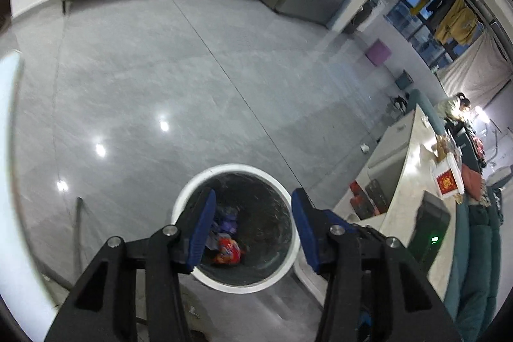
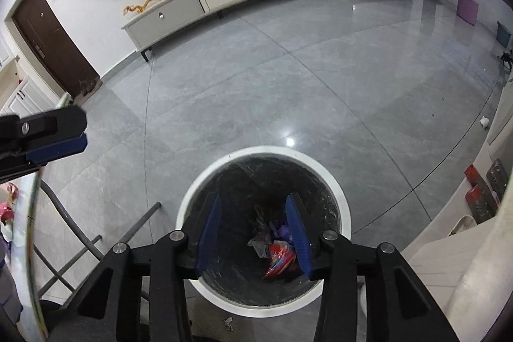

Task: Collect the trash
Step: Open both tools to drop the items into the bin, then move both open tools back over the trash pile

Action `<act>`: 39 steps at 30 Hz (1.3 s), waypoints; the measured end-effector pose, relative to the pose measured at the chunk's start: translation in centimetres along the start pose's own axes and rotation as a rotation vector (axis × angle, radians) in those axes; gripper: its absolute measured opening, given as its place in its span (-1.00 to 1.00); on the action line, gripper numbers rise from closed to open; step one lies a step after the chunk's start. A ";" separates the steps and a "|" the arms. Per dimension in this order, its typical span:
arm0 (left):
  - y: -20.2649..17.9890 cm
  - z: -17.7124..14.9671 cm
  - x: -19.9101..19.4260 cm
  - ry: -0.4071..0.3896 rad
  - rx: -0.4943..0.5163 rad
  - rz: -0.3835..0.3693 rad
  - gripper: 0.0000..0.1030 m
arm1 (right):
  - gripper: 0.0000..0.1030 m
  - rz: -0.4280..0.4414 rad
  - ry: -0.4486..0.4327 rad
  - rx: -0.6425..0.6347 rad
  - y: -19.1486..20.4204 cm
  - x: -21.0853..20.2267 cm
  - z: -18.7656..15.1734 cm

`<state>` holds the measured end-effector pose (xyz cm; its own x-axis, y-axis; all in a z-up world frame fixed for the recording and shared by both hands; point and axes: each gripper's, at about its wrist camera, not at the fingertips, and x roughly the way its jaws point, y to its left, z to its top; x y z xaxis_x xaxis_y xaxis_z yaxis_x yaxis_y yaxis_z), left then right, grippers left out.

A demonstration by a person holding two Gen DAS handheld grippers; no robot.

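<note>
Here both your left gripper [image 1: 250,213] and right gripper [image 2: 256,220] hang with jaws apart and empty directly above the white bin [image 2: 192,197], where the red wrapper [image 2: 279,258] lies at the bottom, slightly toward the right gripper's right finger.

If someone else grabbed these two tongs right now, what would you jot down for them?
Left tongs: open, nothing between them, over the bin.
Right tongs: open, empty too, over the same bin.
In the bin: a red wrapper and purple scraps on the black liner.
Done: that trash is in.
Left: a small white scrap lies on the floor at far right, and a bit of litter just beside the bin; they probably go in next.
</note>
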<state>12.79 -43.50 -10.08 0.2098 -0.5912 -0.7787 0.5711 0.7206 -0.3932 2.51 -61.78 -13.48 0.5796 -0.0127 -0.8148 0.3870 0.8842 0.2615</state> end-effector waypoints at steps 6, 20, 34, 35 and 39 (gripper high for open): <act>1.0 -0.6 -8.5 -0.184 0.021 0.068 -0.08 | -0.02 0.018 -0.134 -0.031 3.4 -6.1 1.5; 10.2 -7.7 -25.9 -0.390 -0.001 0.234 -0.08 | 0.10 0.178 -0.369 -0.261 17.3 -18.7 2.2; 28.2 -18.7 -33.3 -0.398 -0.322 0.375 -0.08 | 0.19 0.347 -0.255 -0.499 32.9 -15.0 0.0; 29.3 -19.2 -33.2 -0.388 -0.349 0.367 -0.08 | 0.19 0.361 -0.234 -0.520 34.1 -14.3 -0.4; 31.9 -19.6 -32.1 -0.359 -0.418 0.328 -0.08 | 0.19 0.420 -0.144 -0.591 38.5 -11.3 -2.1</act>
<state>8.77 5.61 -7.18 0.6149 -0.3481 -0.7076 0.0896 0.9223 -0.3759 9.35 -26.64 4.66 0.6978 0.3568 -0.6211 -0.3155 0.9316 0.1807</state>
